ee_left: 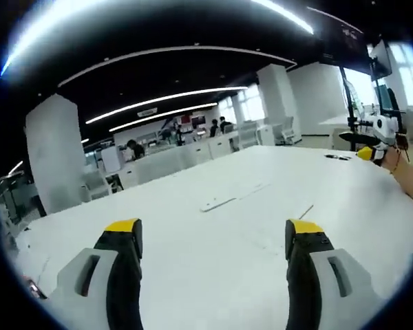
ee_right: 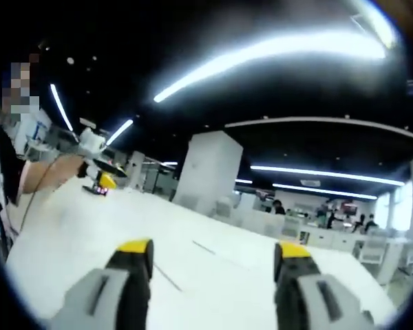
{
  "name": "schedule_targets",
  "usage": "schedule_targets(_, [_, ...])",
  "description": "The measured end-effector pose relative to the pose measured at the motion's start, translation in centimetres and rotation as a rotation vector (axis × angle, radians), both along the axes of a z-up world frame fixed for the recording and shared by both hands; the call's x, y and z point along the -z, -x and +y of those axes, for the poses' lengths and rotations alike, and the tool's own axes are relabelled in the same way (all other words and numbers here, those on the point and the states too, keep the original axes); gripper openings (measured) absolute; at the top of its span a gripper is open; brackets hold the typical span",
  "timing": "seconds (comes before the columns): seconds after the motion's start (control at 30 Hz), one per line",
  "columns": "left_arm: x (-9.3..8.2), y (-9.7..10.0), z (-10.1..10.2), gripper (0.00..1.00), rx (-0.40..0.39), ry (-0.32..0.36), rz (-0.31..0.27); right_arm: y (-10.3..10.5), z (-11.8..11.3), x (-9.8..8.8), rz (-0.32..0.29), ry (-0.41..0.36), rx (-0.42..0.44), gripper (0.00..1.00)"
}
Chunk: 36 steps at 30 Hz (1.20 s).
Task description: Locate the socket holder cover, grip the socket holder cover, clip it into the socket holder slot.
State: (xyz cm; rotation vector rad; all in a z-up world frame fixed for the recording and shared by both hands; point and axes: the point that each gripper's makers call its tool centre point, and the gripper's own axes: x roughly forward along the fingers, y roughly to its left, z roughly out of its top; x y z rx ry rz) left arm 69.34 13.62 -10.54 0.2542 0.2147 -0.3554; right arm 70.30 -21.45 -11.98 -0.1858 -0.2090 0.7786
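Both grippers are held released and empty above the wide white bench point(ee_left: 193, 261), the left gripper point(ee_left: 213, 234) and right gripper point(ee_right: 213, 258) with jaws spread, seemingly so the surface can be searched. A flat, long white strip point(ee_left: 217, 203), judged to be the socket holder cover, is seen lying mid-bench, well apart from both; its detail is too small to tell.
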Motion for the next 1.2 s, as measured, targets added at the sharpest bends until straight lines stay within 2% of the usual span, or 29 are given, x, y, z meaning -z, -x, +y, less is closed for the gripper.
schedule_targets(0.1, [1.2, -0.3, -1.0, 0.83, 0.023, -0.053, 0.074, 0.0, 0.3, 0.4, 0.006, 0.010, -0.002, 0.72])
schedule_targets(0.13, [2.1, -0.5, -1.3, 0.82, 0.022, -0.098, 0.120, -0.1, 0.4, 0.6, 0.012, 0.015, -0.002, 0.72])
schedule_targets(0.3, [4.6, -0.5, -3.0, 0.82, 0.059, -0.184, 0.269, -0.6, 0.5, 1.6, 0.030, 0.056, 0.013, 0.72])
schedule_targets(0.33, [5.9, -0.4, -3.4, 0.83, 0.067, -0.241, 0.332, -0.6, 0.5, 1.7, 0.031, 0.060, 0.013, 0.72])
schedule_targets(0.37, [6.5, -0.5, -3.4, 0.83, 0.055, -0.271, 0.355, -0.5, 0.5, 1.7, 0.033, 0.060, 0.011, 0.72])
schedule_targets(0.47, [8.8, -0.1, -3.9, 0.83, 0.048, -0.356, 0.477, -0.4, 0.7, 1.9, 0.036, 0.065, 0.006, 0.72])
schedule_targets(0.5, [8.9, -0.1, -4.0, 0.83, 0.048, -0.362, 0.488, -0.4, 0.7, 2.0, 0.036, 0.067, 0.006, 0.72])
schedule_targets(0.53, [9.7, 0.1, -4.3, 0.82, 0.034, -0.375, 0.527, -0.5, 0.8, 2.3, 0.043, 0.071, 0.008, 0.72])
schedule_targets(0.57, [10.0, 0.1, -4.6, 0.81, 0.030, -0.371, 0.537, -0.6, 0.7, 2.4, 0.048, 0.074, 0.010, 0.72])
schedule_targets(0.63, [11.1, 0.9, -5.7, 0.80, 0.027, -0.351, 0.599, -0.8, 0.6, 3.0, 0.059, 0.084, 0.016, 0.72])
schedule_targets(0.7, [11.3, 0.5, -6.6, 0.80, 0.020, -0.327, 0.646, -1.0, 0.5, 3.2, 0.064, 0.091, 0.021, 0.71])
schedule_targets(0.77, [13.4, 2.2, -7.1, 0.80, 0.020, -0.339, 0.725, -1.0, 0.5, 3.4, 0.071, 0.096, 0.024, 0.71])
schedule_targets(0.83, [14.2, 2.7, -7.7, 0.79, 0.015, -0.353, 0.755, -1.0, 0.5, 3.7, 0.077, 0.104, 0.026, 0.71])
schedule_targets(0.87, [14.7, 3.2, -7.9, 0.79, 0.021, -0.367, 0.789, -1.0, 0.5, 3.8, 0.079, 0.111, 0.029, 0.71])
schedule_targets(1.0, [15.5, 3.9, -8.8, 0.77, 0.000, -0.378, 0.832, -1.0, 0.5, 4.1, 0.082, 0.128, 0.031, 0.71])
schedule_targets(1.07, [16.0, 4.6, -9.4, 0.76, -0.023, -0.359, 0.881, -1.0, 0.6, 4.1, 0.082, 0.133, 0.027, 0.71])
schedule_targets(1.2, [16.1, 5.2, -10.2, 0.75, -0.041, -0.357, 0.905, -1.1, 0.7, 4.4, 0.085, 0.144, 0.028, 0.71])
